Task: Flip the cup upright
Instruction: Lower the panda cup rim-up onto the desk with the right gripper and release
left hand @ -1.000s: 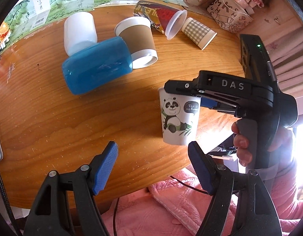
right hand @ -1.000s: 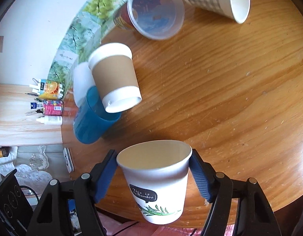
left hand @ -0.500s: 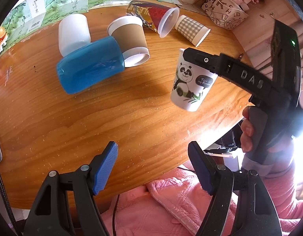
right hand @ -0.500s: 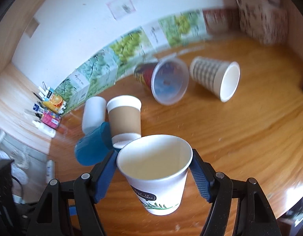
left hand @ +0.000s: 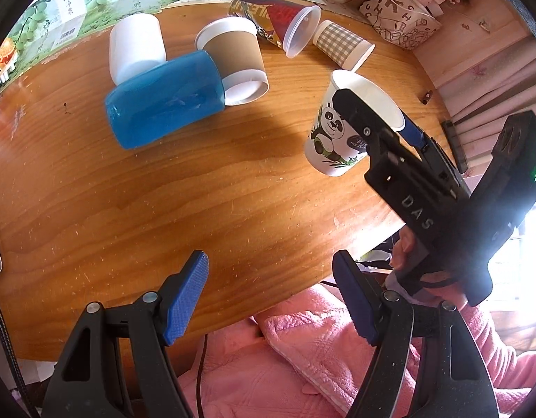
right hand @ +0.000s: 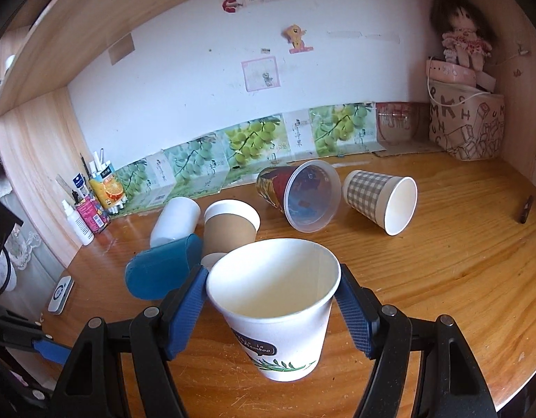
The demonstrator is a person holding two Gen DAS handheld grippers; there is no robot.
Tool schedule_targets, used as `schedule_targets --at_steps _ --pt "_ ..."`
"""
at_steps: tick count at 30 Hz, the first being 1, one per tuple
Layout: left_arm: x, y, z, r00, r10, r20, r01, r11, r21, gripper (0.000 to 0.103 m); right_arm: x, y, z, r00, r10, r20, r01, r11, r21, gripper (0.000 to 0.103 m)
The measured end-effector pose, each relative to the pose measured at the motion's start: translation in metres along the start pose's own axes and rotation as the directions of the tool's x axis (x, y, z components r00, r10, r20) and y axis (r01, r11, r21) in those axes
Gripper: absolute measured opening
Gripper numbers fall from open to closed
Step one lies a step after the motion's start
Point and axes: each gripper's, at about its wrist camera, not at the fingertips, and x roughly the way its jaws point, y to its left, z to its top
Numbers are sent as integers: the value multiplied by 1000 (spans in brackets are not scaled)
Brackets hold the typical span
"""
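A white paper cup printed with a panda and bamboo [right hand: 273,299] is being clamped near its rim between the blue pads of the right gripper [right hand: 273,308], one pad on each side. The cup is being held mouth-up, tilted a little, above the round brown wooden table [right hand: 442,264]; in the left wrist view the same cup [left hand: 337,139] is being seen near the table's right edge, with the right gripper [left hand: 382,122] closed on it. Whether its base is touching the wood cannot be told.

The left gripper [left hand: 271,296] is being held wide apart with nothing between its pads, over the near table edge [left hand: 233,237].

Further back, five cups are lying on their sides: a translucent blue plastic tumbler [left hand: 163,101], a plain white cup [left hand: 135,47] just behind it, a brown-sleeved white paper cup [left hand: 234,57] touching the tumbler, a clear plastic cup with a red printed inner [right hand: 302,198], and a grey checked paper cup [right hand: 381,200] beside it. Green grape-print cartons [right hand: 254,146] are being seen lined along the far wall. A pink quilted cloth [left hand: 302,358] is being seen below the near edge.
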Motion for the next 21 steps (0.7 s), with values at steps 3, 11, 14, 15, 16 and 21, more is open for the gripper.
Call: schedule_targets --at_steps 3,11,14,15,16,21 --pt "2 -1 -3 1000 1 -6 -1 1000 0 77 1 -1 -7 1000 1 -10 -1 1000 -14 73" --pt "2 0 -8 1000 3 -10 -3 1000 -18 77 -3 0 -20 1000 18 -19 -19 1000 -19 74" --pt "2 -2 -8 1000 3 -9 -3 1000 -18 77 -4 0 -22 999 26 -28 -26 999 -18 74" --pt "2 -3 -9 1000 1 -7 -1 1000 -18 77 -5 0 -22 999 28 -31 -29 999 -20 74" --pt "2 -4 -9 1000 0 -5 -1 1000 -16 77 -5 0 -22 999 30 -37 -31 999 -25 74" --pt "3 -10 -10 1000 0 -7 0 1000 -9 77 -7 1 -28 994 48 -93 -53 997 -47 75"
